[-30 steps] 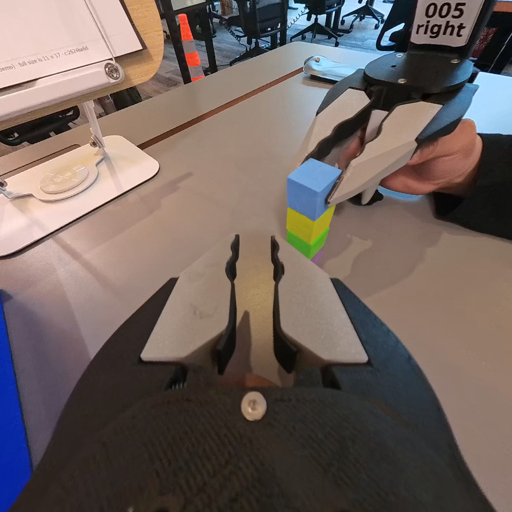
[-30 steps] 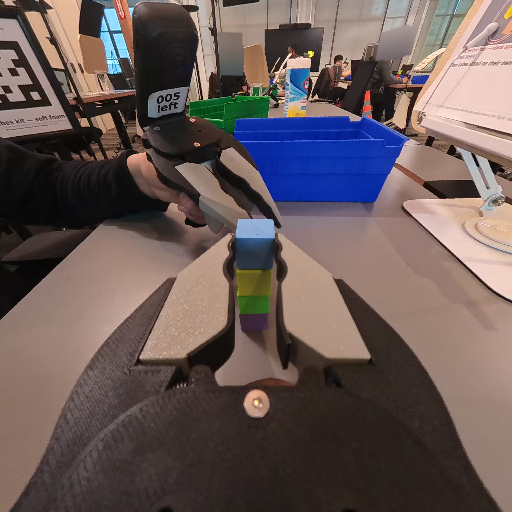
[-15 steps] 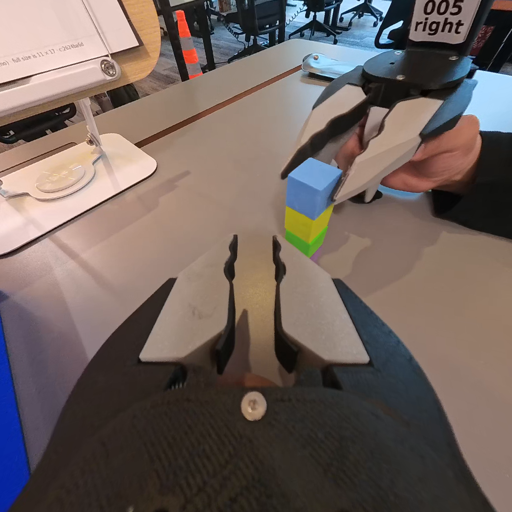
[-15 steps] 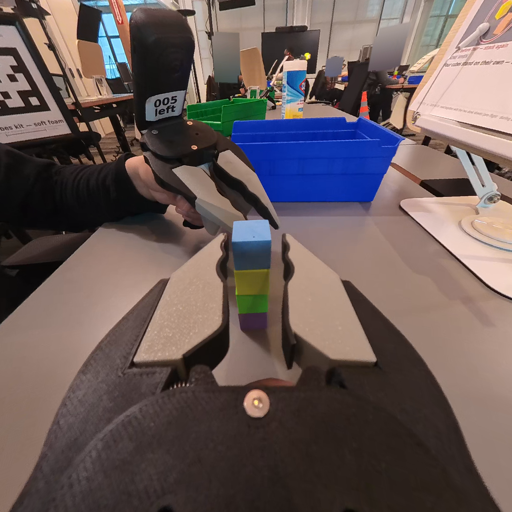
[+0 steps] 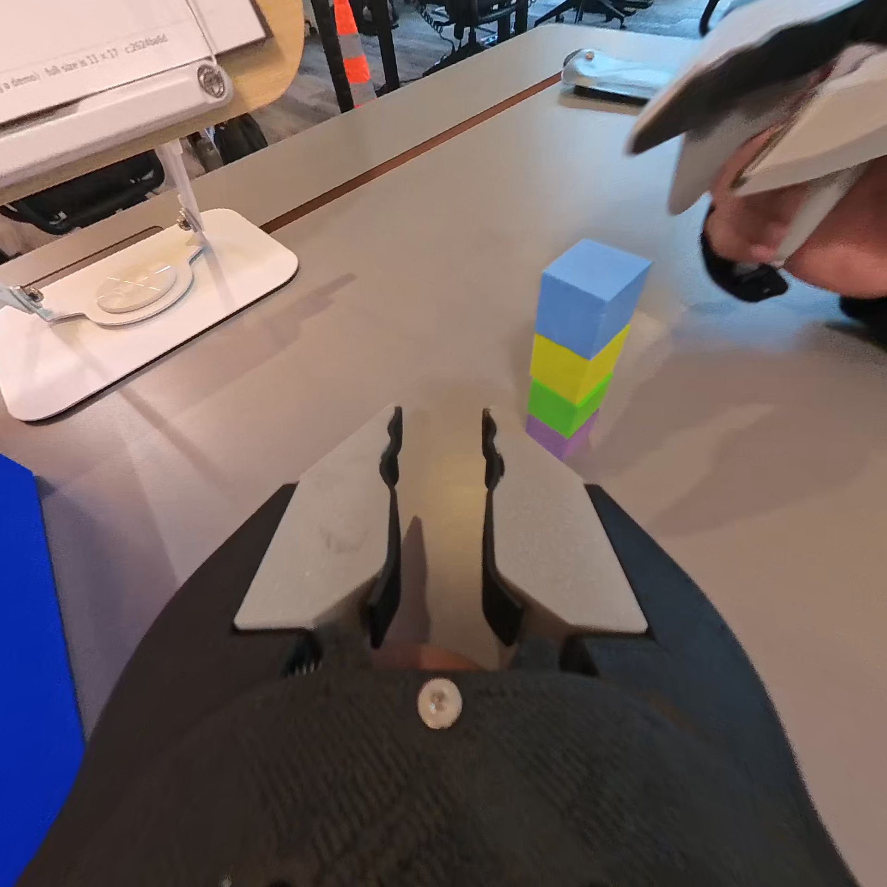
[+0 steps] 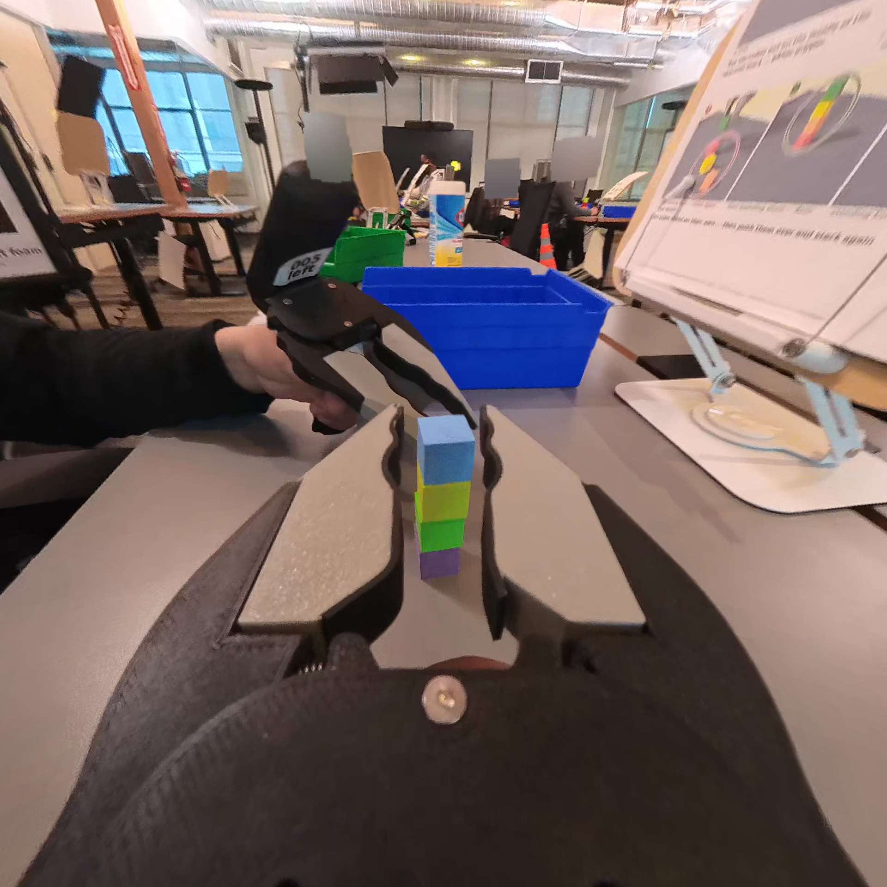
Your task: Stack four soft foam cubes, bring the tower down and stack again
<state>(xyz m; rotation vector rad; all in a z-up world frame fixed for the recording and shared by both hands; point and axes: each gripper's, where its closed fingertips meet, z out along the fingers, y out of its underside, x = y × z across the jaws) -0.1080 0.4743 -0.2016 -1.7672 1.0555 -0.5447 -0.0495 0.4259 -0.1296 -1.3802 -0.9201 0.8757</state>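
A tower of four foam cubes stands on the grey table: blue cube [image 5: 593,297] on top, then yellow cube [image 5: 576,365], green cube [image 5: 561,408] and purple cube [image 5: 559,439] at the bottom. It also shows in the right wrist view, blue cube [image 6: 445,451] down to purple cube [image 6: 439,562]. My left gripper [image 5: 439,417] is open and empty, just left of the tower's base. My right gripper [image 6: 439,417] is open and empty, drawn back from the tower, which shows between its fingers without touching them. In the left wrist view the right gripper [image 5: 655,175] is blurred, up and right of the tower.
A blue bin [image 6: 480,336] stands behind the tower; its edge shows at the left [image 5: 29,624]. A document stand with a white base [image 5: 144,307] is on the table, also in the right wrist view [image 6: 749,432]. A green bin [image 6: 369,249] and a canister [image 6: 446,225] stand farther back. Some 11 cm of space lies between my two pairs of fingers.
My right gripper opened, let go of the blue cube and pulled back and up from the tower. My left gripper drew back a little and opened slightly. The tower stands alone.
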